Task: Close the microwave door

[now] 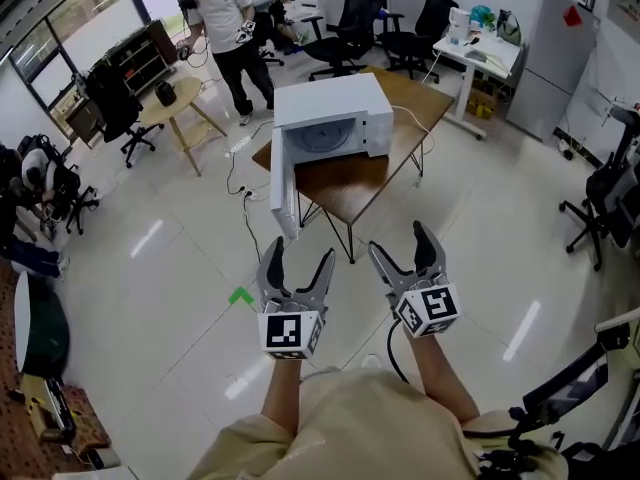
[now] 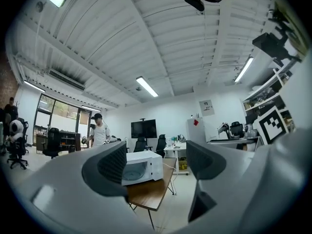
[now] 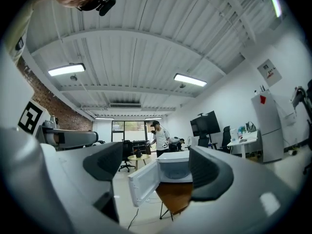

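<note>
Both empty, jaws apart: left hand-held gripper (image 1: 300, 251), right hand-held gripper (image 1: 398, 238), abreast.

Open-doored microwave (image 1: 335, 118) on wooden table (image 1: 350, 183)

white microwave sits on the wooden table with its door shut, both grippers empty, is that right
Not quite: the door is open, swung out from the microwave, as the head view and the right gripper view show. The rest holds: it sits on the wooden table, and the left gripper and right gripper are empty.
</note>
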